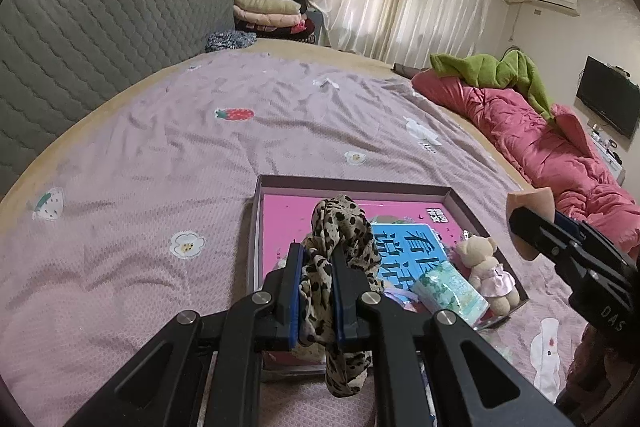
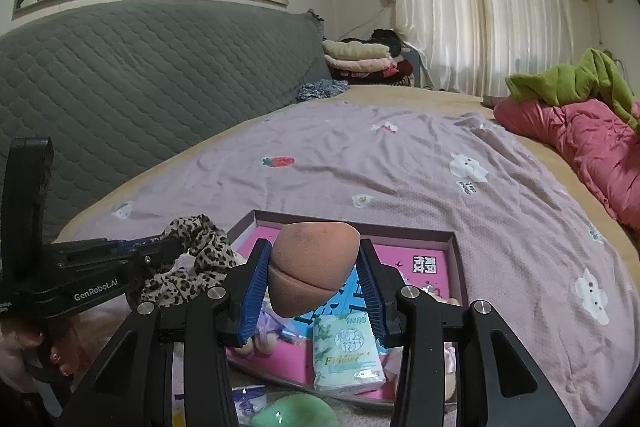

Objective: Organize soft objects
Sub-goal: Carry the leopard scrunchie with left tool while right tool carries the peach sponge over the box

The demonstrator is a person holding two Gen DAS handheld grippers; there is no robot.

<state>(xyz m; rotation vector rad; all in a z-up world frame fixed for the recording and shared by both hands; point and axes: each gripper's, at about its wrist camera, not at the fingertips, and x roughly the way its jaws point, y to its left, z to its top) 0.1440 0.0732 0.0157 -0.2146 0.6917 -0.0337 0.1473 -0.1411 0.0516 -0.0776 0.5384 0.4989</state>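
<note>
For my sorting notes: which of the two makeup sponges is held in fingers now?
The peach-coloured sponge, squeezed in the right gripper. The green sponge lies untouched below.

Left gripper (image 1: 316,259): black linkage arms showing silver round screws, blue ribbed fingers (image 1: 297,291), white "GenRobot.AI" lettering showing on its side. Right gripper (image 2: 310,279): matching black frame, blue ribbed fingers (image 2: 256,291), "DAS" marking. Pink nail polish showing on left hand (image 2: 44,351).
</note>
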